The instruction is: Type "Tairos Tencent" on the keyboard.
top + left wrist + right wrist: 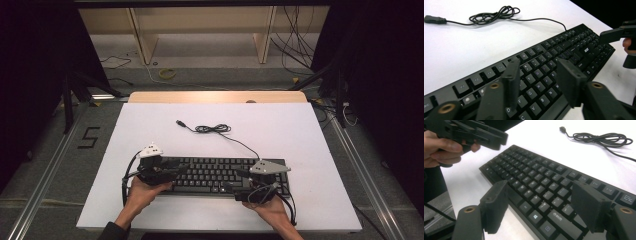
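A black keyboard (215, 172) lies flat on the white table top near the front edge, and it is also seen close up as the keyboard (564, 50) and the keyboard (534, 175). Its cable (212, 129) is coiled behind it and ends in a loose USB plug (180, 122). My left gripper (182, 167) hovers over the keyboard's left end. In the left gripper view my left gripper (539, 65) is open, with nothing between the jaws. My right gripper (232, 181) is at the keyboard's right front. It also stands open as my right gripper (541, 186), jaws wide above the front keys, gripping nothing.
The white board (150, 130) covers a wooden table whose far edge (217, 97) shows. Beyond it stand wooden frame legs (142, 40), with loose cables (295, 45) on the floor. A "5" mark (89, 137) is on the floor at left.
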